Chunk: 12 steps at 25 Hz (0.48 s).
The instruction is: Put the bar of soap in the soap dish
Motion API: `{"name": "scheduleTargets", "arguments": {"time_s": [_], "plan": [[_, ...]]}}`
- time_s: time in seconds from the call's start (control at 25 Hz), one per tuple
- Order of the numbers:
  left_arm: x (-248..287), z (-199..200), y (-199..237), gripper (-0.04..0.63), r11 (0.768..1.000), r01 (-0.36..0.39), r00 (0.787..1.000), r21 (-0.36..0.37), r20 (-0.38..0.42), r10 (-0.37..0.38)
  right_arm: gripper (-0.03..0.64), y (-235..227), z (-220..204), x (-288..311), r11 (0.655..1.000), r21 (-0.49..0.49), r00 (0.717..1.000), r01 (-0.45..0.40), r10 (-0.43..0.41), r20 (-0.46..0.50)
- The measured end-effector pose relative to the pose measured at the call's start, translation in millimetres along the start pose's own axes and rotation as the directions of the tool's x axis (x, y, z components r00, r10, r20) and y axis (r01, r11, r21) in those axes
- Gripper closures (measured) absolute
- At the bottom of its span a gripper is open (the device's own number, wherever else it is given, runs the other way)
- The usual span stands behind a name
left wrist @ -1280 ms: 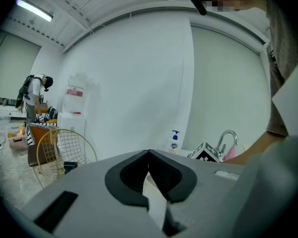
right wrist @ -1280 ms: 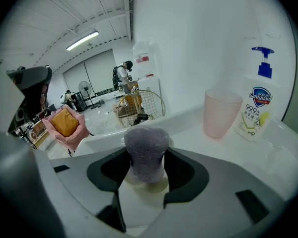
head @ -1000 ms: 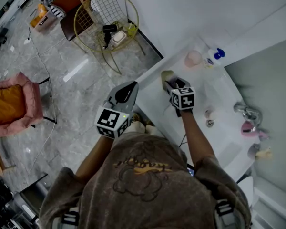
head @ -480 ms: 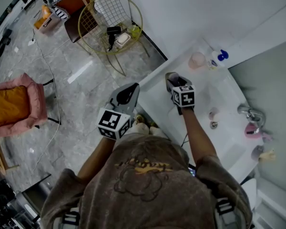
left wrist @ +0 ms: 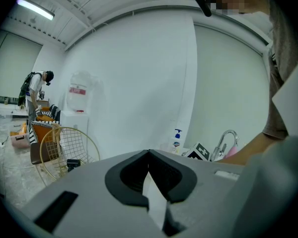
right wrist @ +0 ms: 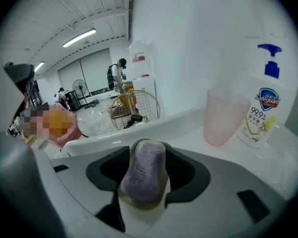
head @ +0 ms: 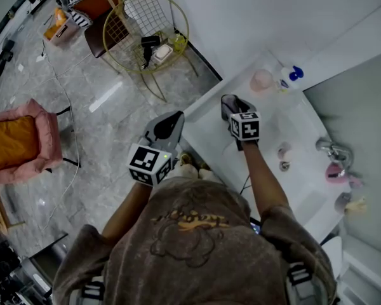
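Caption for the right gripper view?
Right gripper holds a purple bar of soap between its jaws over a beige soap dish; pink cup and pump bottle beyond.

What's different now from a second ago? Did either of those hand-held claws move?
The right gripper, with the bar of soap between its jaws, has eased forward over the counter and now covers the soap dish, which showed just ahead of its tips before. Nothing was let go. The left gripper stayed shut and empty; the pink cup and pump bottle kept their places.
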<state>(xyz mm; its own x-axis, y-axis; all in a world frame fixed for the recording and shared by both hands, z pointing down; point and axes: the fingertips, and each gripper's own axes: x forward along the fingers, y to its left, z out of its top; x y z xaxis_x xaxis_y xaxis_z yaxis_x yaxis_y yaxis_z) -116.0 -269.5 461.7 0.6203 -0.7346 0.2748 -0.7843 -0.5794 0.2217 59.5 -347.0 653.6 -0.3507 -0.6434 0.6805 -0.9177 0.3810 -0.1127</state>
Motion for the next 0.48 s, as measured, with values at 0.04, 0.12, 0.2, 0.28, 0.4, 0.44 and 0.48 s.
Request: {"name": "scheduleTargets", "arguments": {"time_s": [0.04, 0.12, 0.2, 0.28, 0.4, 0.44, 0.48], "plan": [[0, 0, -1, 0.591, 1.000, 0.003, 1.000, -0.001, -0.001, -0.003, 0.385, 0, 0, 0, 1.000, 0.000, 1.000, -0.003, 0.003, 0.005], [2, 0, -2, 0.591, 1.000, 0.008, 1.000, -0.004, -0.002, -0.008, 0.385, 0, 4, -5, 1.000, -0.001, 1.000, -0.007, 0.007, 0.021], [3, 2, -3, 0.591, 1.000, 0.013, 1.000, -0.003, 0.001, -0.013, 0.385, 2, 12, -13, 1.000, -0.004, 0.999, -0.010, 0.010, 0.047], [5, 4, -3, 0.591, 1.000, 0.022, 1.000, 0.006, 0.009, -0.022, 0.385, 6, 23, -24, 1.000, -0.022, 0.997, -0.011, 0.012, 0.080], [10, 8, -8, 0.591, 0.999, 0.042, 0.999, 0.009, 0.014, -0.042, 0.385, 12, 39, -46, 0.998, -0.059, 0.991, -0.011, 0.019, 0.136], [12, 9, -11, 0.591, 0.999, 0.050, 0.999, 0.006, 0.012, -0.050, 0.385, 14, 44, -54, 0.998, -0.061, 0.988, -0.012, 0.022, 0.155], [14, 10, -14, 0.591, 0.998, 0.058, 0.998, 0.005, 0.012, -0.058, 0.385, 15, 48, -62, 0.998, -0.060, 0.984, -0.014, 0.024, 0.174]]}}
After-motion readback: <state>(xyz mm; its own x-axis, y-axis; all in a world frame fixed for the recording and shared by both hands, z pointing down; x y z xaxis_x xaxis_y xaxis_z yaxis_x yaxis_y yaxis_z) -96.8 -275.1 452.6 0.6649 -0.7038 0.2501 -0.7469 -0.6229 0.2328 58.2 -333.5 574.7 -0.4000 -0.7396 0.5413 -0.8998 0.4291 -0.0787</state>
